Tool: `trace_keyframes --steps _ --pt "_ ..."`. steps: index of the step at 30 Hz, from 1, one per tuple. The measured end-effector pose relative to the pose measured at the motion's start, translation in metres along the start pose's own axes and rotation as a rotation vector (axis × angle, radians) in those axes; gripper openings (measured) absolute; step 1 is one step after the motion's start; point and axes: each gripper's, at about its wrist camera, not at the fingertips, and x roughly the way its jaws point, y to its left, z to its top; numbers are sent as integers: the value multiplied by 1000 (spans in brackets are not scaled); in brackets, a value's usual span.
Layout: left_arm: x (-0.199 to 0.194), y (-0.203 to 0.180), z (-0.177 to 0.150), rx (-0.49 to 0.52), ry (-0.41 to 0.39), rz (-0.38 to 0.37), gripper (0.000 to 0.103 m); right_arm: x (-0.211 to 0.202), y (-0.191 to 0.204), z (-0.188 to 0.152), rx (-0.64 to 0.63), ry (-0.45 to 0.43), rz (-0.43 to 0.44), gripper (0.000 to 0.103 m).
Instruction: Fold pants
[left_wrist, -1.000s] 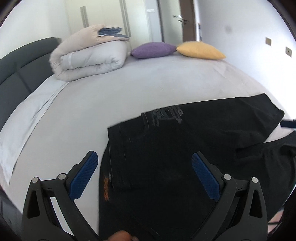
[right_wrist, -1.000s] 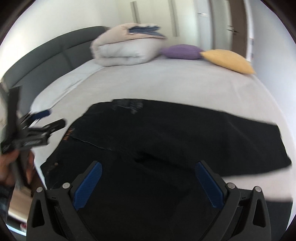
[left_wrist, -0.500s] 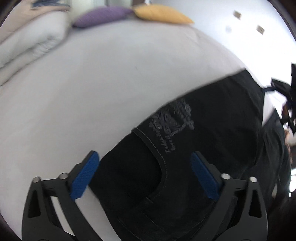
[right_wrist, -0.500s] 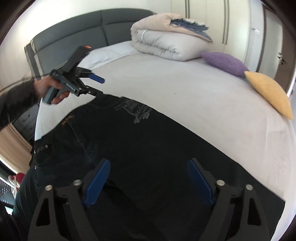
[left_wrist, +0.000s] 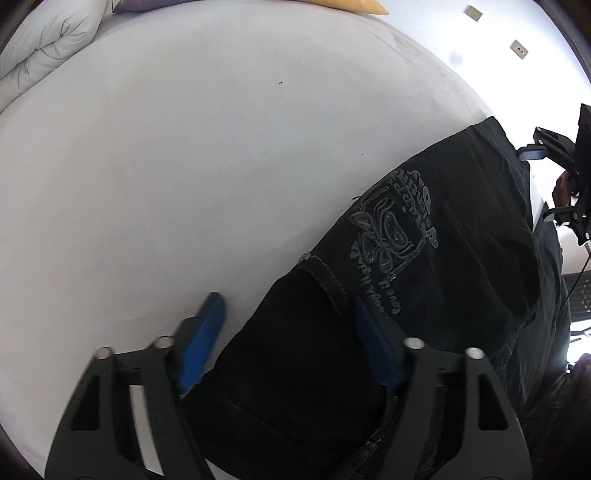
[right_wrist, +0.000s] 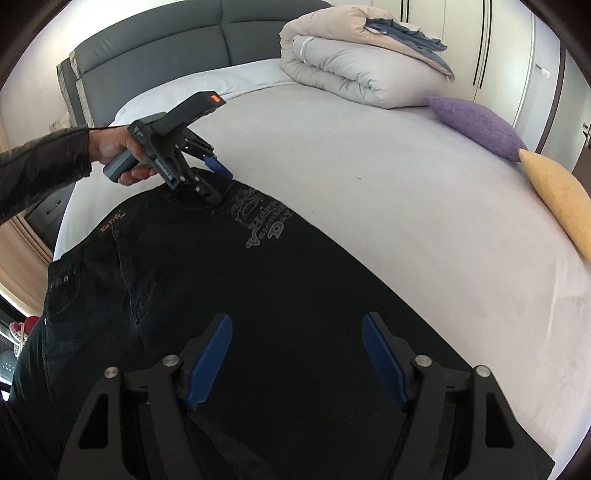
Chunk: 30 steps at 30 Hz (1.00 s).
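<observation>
Black jeans (right_wrist: 229, 280) lie spread flat on a bed with a pale grey sheet (right_wrist: 388, 177), filling the lower middle of the right wrist view, waistband toward the left of the frame and a grey printed emblem (right_wrist: 264, 218) near the upper edge of the cloth. In that view the left gripper (right_wrist: 216, 181) sits at centre left, held in a hand (right_wrist: 118, 151) with a dark sleeve behind it, tilted down at the waistband corner of the jeans. Its jaws have just been closing; in the left wrist view one blue pad (left_wrist: 205, 343) is over the sheet at lower left and the other over the dark fabric, with the corner of the waistband between them, though blur makes it hard to say whether the pads press on the cloth yet. The right gripper (right_wrist: 297, 365), at the bottom of its own view, has also just been closing, yet its jaws stand apart above the leg fabric, gripping nothing. A folded duvet (right_wrist: 354, 70) lies at upper right, with a purple cushion (right_wrist: 476, 122) and a yellow cushion (right_wrist: 557, 199) along the right edge.
</observation>
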Motion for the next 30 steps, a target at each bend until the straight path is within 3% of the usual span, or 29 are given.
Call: trace_keyframes --steps 1,2,7,11,15,21,27,30 --pt "1 0 -1 2 -9 9 32 1 1 2 -5 1 -3 72" --pt "2 1 -1 2 -14 55 22 1 3 4 -15 -1 -6 72" --pt "-9 -9 -16 20 -82 145 6 0 6 13 -26 -22 -13 70" --pt "-30 -29 -34 42 -173 205 4 2 8 22 -29 -34 -11 68" --pt "-66 -53 -62 42 -304 232 4 6 16 32 -61 -37 -10 66" --pt "-109 -93 -104 75 -434 270 4 20 29 55 -123 -28 -25 63" --pt "-135 -130 -128 100 -502 284 4 41 45 77 -225 31 -49 62" --pt "-139 -138 -129 108 -498 300 4 49 49 80 -237 71 -35 51"
